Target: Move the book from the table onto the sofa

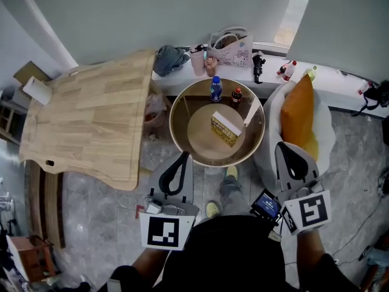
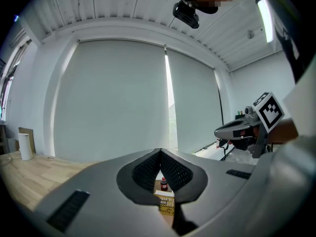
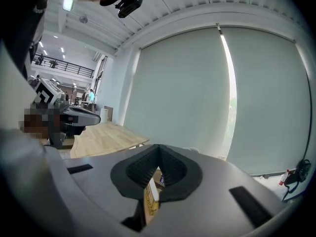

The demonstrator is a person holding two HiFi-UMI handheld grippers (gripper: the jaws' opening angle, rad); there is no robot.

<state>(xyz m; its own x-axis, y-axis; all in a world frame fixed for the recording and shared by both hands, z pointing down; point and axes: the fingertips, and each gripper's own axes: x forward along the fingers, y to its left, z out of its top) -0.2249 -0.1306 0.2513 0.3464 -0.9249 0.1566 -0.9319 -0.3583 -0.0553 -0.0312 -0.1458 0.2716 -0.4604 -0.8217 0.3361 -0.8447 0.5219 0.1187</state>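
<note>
The head view looks steeply down from above the person onto the round table (image 1: 172, 123) just ahead, with the left gripper (image 1: 182, 158) and right gripper (image 1: 284, 146) at its near edge. Each gripper view rides low on its gripper and faces nearly level along the jaws toward the far blinds (image 2: 113, 98). Both catch the book (image 2: 166, 205) close through the jaw gap, the wooden tabletop (image 3: 106, 137) at left, and the other gripper alongside

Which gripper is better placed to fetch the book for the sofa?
Probably right: the right gripper hangs beside the sofa, about as near the book as the left gripper. Both are shut.
</note>
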